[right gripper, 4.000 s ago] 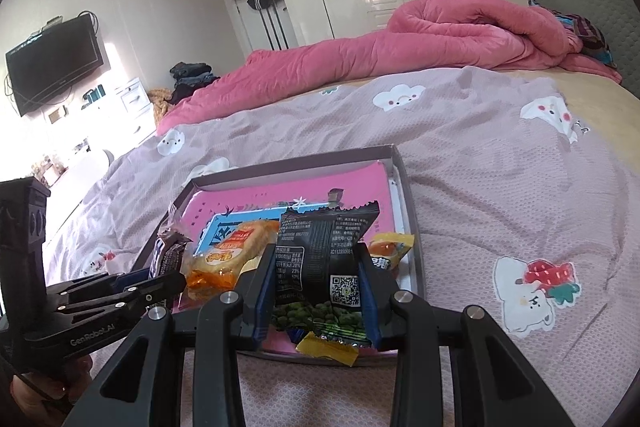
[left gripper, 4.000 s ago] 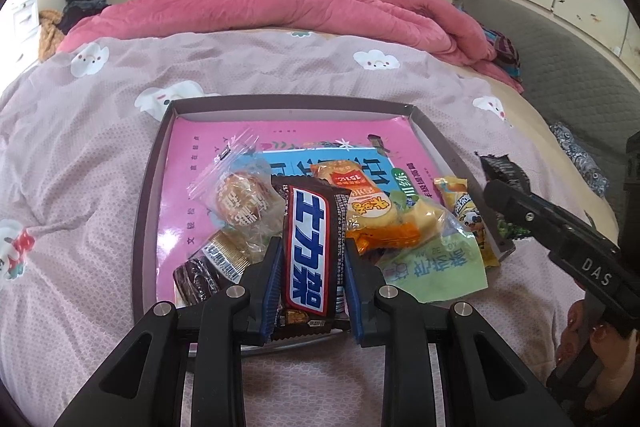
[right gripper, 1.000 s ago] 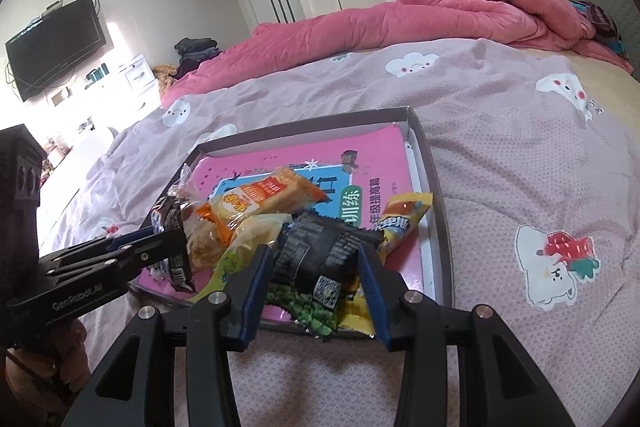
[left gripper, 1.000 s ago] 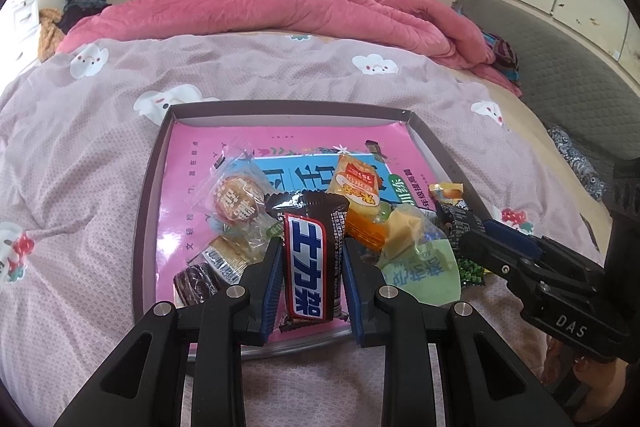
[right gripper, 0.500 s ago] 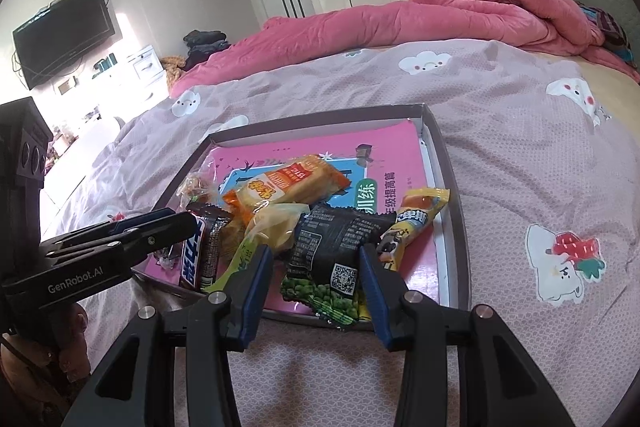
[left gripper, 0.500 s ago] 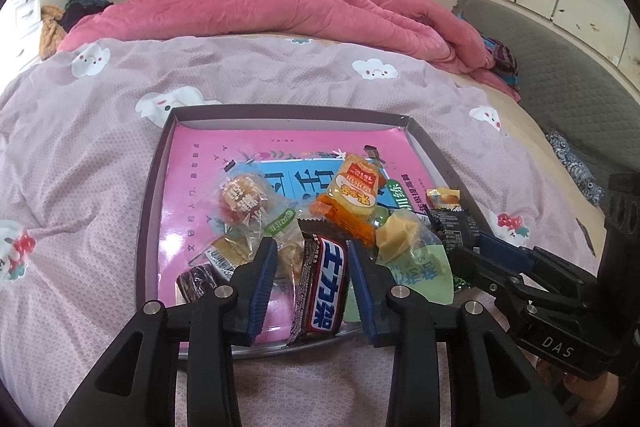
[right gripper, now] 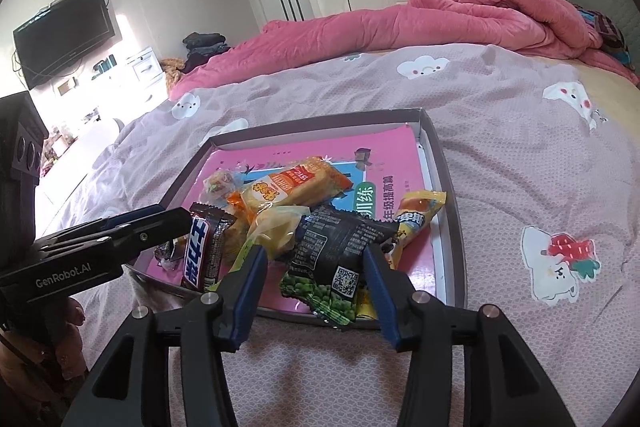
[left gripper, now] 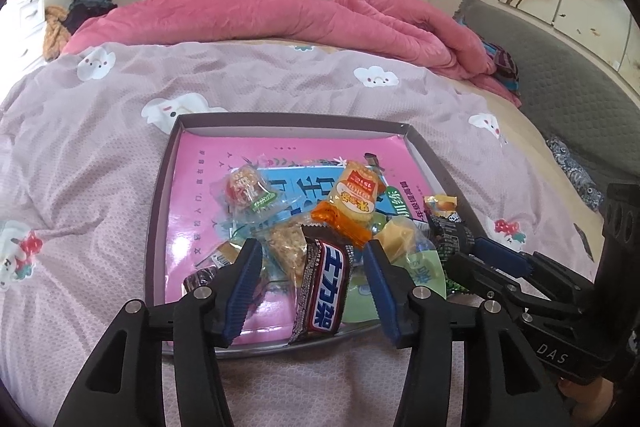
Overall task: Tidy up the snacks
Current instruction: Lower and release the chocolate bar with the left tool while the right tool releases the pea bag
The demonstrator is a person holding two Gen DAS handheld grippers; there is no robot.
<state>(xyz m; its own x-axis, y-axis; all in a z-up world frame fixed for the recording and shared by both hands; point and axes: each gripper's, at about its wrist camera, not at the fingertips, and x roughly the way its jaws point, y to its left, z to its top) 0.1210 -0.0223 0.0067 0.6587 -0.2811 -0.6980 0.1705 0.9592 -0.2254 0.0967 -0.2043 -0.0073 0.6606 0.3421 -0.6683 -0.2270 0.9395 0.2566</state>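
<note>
A shallow grey tray (left gripper: 160, 211) with a pink liner lies on the bed and holds several snacks. My left gripper (left gripper: 310, 291) is open; a brown chocolate bar (left gripper: 324, 297) lies loose between its fingers on the tray's near edge. My right gripper (right gripper: 316, 291) is open around a black pea packet (right gripper: 336, 259), which rests on the tray's (right gripper: 448, 195) front rim. An orange cracker pack (left gripper: 352, 203) and a clear-wrapped candy (left gripper: 246, 189) lie further in. The chocolate bar also shows in the right wrist view (right gripper: 204, 251).
A pink quilt (left gripper: 280, 23) is bunched at the far side of the bed. A grey headboard (left gripper: 560, 67) runs along the right. A yellow snack stick (right gripper: 416, 223) lies by the tray's right wall. White wardrobes stand behind.
Both grippers have opened and let go: the chocolate bar and the pea packet now lie on the tray's near edge. Both grippers have drawn back slightly.
</note>
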